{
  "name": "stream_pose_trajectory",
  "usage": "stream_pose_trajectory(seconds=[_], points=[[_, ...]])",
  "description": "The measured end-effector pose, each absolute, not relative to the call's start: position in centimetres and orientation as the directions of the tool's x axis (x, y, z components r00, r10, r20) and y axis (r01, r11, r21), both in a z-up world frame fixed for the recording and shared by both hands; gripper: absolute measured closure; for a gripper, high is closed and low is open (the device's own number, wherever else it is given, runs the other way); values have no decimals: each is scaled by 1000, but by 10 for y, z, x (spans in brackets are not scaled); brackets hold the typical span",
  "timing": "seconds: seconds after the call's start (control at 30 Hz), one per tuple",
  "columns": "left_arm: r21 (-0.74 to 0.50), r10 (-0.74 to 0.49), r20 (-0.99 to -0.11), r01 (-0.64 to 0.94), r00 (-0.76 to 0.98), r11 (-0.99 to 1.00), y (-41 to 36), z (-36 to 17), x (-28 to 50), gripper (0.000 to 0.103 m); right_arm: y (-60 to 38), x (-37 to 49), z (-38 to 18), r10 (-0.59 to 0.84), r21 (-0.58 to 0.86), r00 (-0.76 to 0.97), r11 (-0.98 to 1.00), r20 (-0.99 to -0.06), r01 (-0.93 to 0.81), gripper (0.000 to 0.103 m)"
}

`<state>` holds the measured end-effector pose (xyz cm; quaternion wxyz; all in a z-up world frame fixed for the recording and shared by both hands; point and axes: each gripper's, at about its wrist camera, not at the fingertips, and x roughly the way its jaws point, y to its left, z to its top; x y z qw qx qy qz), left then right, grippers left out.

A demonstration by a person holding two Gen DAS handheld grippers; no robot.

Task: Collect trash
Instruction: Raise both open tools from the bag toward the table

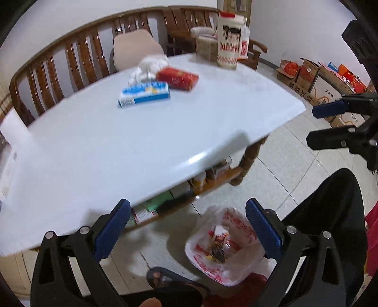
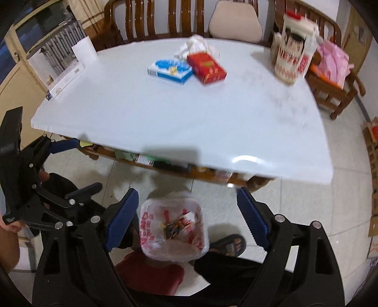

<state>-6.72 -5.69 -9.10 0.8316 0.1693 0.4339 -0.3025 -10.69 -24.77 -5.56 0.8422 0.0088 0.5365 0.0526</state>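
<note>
Right wrist view: both the left gripper (image 2: 88, 165) and right gripper (image 2: 186, 219) gape empty above wrapper-filled bag (image 2: 151, 226).

"NEZH" on white canister (image 1: 228, 43)

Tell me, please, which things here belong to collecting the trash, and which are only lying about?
For the job:
- lined trash bin on the floor, wrappers inside
- crumpled white tissue on the table

Just lying about:
- blue tissue pack
- red tissue pack
- tall white cup
- cushion
</note>
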Motion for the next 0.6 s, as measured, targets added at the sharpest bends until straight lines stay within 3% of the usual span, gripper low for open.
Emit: stream_pose_trajectory(seconds=[0.6], points=[[74, -444, -793, 789, 417, 610, -59, -48, -5, 8, -240, -45, -16, 103, 16, 424, 979, -900, -203, 18]])
